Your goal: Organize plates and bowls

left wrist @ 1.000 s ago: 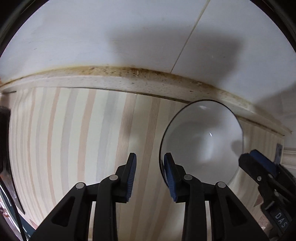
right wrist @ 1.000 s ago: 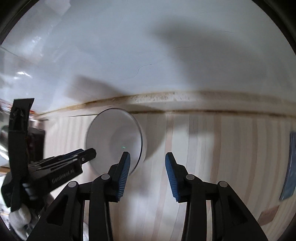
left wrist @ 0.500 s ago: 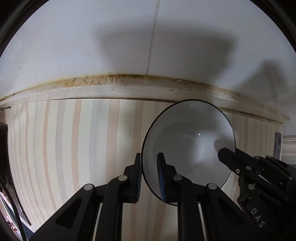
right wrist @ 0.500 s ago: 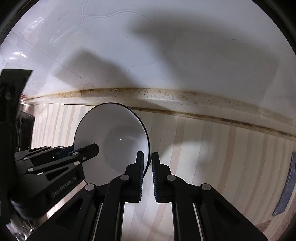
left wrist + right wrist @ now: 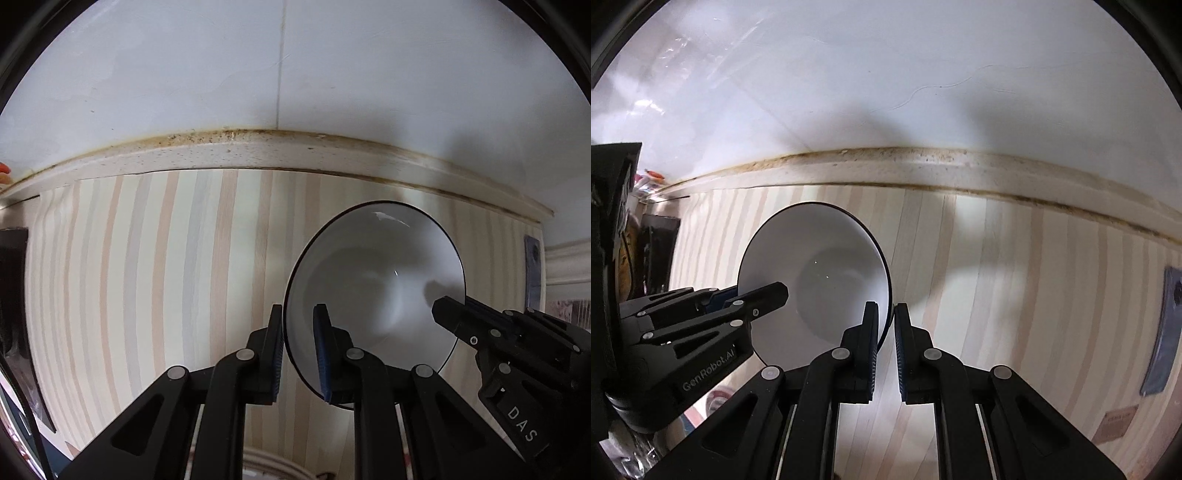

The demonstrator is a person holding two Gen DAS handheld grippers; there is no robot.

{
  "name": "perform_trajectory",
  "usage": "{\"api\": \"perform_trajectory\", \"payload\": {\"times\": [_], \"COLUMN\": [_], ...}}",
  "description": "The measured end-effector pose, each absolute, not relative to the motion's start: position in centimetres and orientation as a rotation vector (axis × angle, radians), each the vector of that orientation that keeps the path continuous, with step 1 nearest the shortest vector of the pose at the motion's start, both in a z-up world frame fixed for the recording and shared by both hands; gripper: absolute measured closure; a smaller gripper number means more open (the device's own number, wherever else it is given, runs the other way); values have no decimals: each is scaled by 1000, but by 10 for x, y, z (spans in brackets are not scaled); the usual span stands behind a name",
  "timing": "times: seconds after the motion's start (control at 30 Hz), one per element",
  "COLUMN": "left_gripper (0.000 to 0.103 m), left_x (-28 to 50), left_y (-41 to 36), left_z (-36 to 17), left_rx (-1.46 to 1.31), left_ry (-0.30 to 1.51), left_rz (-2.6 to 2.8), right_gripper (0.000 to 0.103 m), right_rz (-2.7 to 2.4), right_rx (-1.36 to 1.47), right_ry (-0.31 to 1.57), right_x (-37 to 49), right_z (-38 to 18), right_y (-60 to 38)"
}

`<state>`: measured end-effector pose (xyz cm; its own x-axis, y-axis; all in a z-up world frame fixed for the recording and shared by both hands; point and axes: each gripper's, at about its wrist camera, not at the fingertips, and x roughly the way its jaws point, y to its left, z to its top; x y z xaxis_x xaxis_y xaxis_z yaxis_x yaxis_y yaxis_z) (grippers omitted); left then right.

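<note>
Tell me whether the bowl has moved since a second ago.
Yes. The bowl, clamped at opposite rims by the left gripper and right gripper, now sits farther from the backsplash ledge, closer to the camera.

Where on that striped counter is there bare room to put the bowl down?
The bowl is gripped on its rim by the left claw and the right claw. The striped counter is bare left of the bowl up to the wall ledge, and right of it too. Clutter crowds the far left edge.

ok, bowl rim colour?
Thin dark line around the white bowl; clearest in the right wrist view.
</note>
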<state>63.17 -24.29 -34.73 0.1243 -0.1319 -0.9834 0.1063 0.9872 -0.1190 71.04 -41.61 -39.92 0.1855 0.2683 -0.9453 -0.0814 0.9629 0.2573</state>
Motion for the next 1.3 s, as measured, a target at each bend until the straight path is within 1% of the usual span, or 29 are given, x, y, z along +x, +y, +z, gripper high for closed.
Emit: {"api": "perform_trajectory", "payload": {"times": [0.1, 0.27, 0.47, 0.7, 0.83, 1.03, 1.3], "left_gripper": [90, 90, 90, 90, 90, 90, 90], "left_x": [626, 602, 570, 531, 511, 484, 466], "left_y": [-239, -254, -268, -284, -289, -302, -320], "left_z": [-336, -303, -292, -284, -288, -311, -331], "left_rx": [-30, -25, -26, -12, -16, 11, 83], "left_ry": [1431, 1402, 1408, 1421, 1439, 1497, 1524], "left_rz": [-198, -231, -283, -352, -385, -415, -416], "right_gripper": [93, 93, 93, 93, 93, 92, 92], "right_rz": [249, 249, 232, 204, 190, 170, 153], "right_rx": [178, 213, 238, 266, 300, 318, 353], "right_ry": [1350, 1321, 1298, 1296, 1300, 1346, 1407], "right_x": [692, 653, 598, 538, 506, 466, 439], "right_z": [-387, -359, -329, -319, -319, -334, -363], "right_y": [-416, -421, -446, -463, -475, -484, -500]}}
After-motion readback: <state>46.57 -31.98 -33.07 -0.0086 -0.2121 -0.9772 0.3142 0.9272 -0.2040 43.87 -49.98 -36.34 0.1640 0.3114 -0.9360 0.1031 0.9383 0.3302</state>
